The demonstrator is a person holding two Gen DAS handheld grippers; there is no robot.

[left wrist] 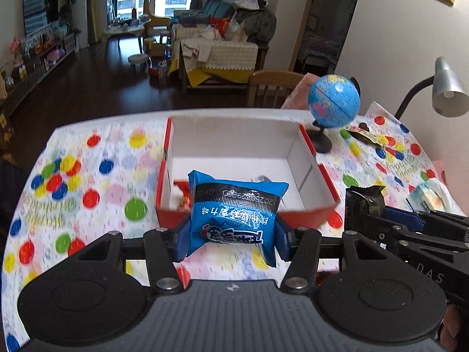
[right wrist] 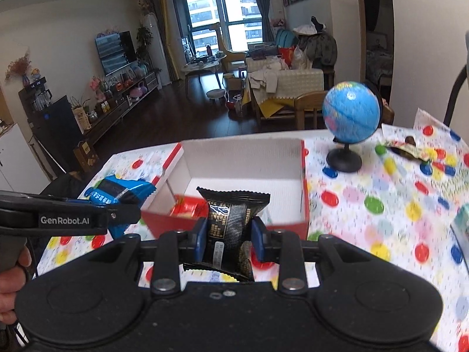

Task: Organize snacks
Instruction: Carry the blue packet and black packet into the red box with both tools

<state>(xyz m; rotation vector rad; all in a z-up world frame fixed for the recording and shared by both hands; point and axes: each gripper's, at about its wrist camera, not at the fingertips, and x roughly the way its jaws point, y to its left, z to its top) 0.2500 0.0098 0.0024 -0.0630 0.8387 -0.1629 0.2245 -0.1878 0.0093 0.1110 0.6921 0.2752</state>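
Note:
My left gripper (left wrist: 233, 231) is shut on a blue snack packet (left wrist: 234, 214) and holds it just in front of the near wall of a red box with a white inside (left wrist: 234, 143). My right gripper (right wrist: 227, 234) is shut on a black snack packet (right wrist: 231, 223) in front of the same box (right wrist: 246, 161). A red packet (right wrist: 187, 208) lies in the box's near left corner. In the left wrist view the black packet (left wrist: 365, 202) and the right gripper show at the right. In the right wrist view the blue packet (right wrist: 120, 193) shows at the left.
A small blue globe (left wrist: 334, 101) on a black stand is right of the box. A dark and yellow wrapper (left wrist: 366, 136) lies behind the globe on the dotted tablecloth (left wrist: 88, 182). A grey desk lamp (left wrist: 445, 91) stands at the right. A pale packet (left wrist: 428, 196) lies at the right edge.

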